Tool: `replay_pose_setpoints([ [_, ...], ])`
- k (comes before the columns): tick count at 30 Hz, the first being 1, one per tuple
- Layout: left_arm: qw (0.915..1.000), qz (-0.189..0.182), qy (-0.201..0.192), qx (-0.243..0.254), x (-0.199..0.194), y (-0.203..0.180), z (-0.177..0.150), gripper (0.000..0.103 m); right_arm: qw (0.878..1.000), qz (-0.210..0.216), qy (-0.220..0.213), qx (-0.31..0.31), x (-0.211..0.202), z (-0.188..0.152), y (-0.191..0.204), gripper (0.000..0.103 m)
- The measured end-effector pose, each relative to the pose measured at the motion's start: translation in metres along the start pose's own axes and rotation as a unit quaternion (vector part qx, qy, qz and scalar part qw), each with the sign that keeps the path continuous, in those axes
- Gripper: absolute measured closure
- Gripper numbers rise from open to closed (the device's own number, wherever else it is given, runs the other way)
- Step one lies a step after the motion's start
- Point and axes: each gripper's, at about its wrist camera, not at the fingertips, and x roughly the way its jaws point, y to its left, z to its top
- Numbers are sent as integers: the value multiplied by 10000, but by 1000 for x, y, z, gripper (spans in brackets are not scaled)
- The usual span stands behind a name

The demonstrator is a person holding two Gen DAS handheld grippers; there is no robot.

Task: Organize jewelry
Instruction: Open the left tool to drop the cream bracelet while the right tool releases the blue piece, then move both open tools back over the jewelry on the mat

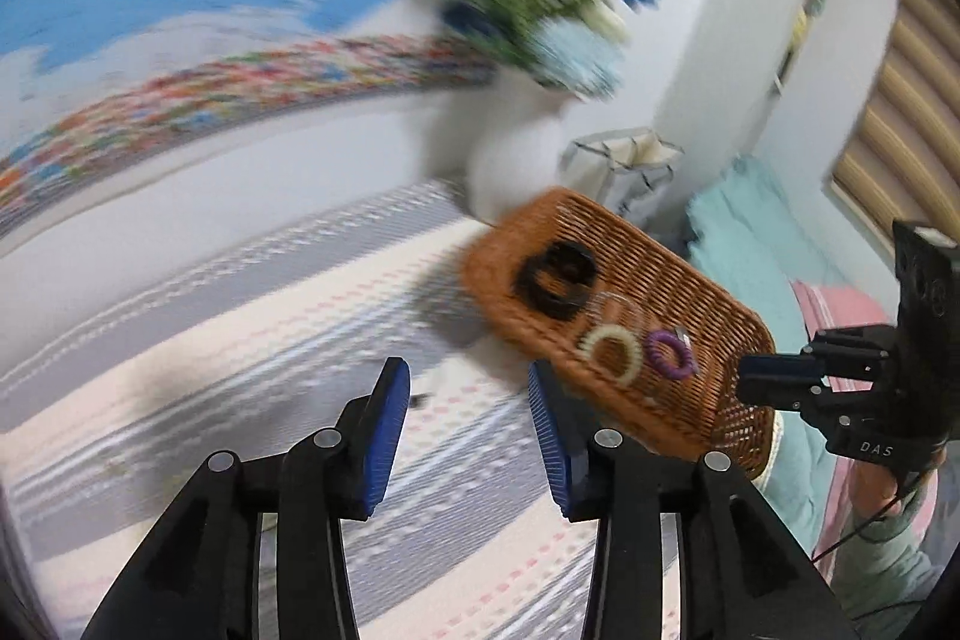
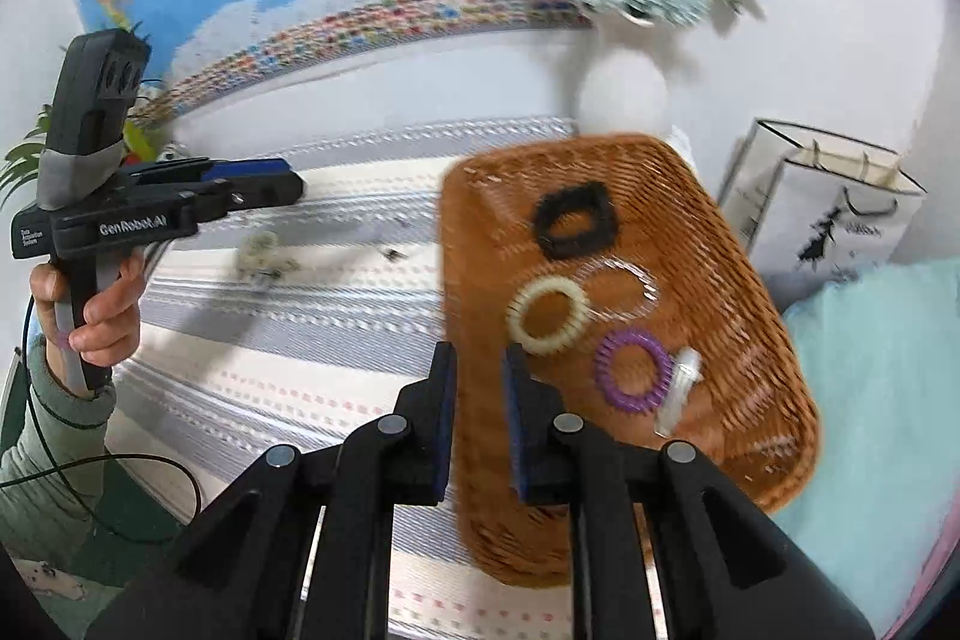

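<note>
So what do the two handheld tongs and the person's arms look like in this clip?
Both tongs are black plastic with blue ribbed pads and silver pivot pins. The left tongs carry white "GenRobot.AI" lettering, grey tape round the upper housing and a thin black cable. The right tongs show "DAS" in white. Both hands are bare; the left hand has a grey-green sleeve.

You can read "GenRobot.AI" on your left gripper (image 2: 264,187), beside small print "Data Acquisition System"; your right gripper (image 1: 774,376) shows "DAS".
</note>
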Motion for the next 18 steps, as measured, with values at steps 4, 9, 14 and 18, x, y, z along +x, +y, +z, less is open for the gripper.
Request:
replay_pose_setpoints([
  [4, 9992, 193, -242, -267, -34, 38, -9, 53, 9997, 223, 9, -104, 9, 10, 26, 81],
  [9, 9964, 390, -419, -626, -63, 82, -26, 51, 9988, 412, 17, -253, 20, 21, 56, 69],
  [14, 9937, 495, -489, -882, -70, 115, -45, 51, 9979, 413, 32, -495, 29, 31, 87, 69],
  [18, 9931, 511, -417, -972, -64, 130, -55, 51, 9967, 388, 58, -715, 37, 35, 111, 69],
])
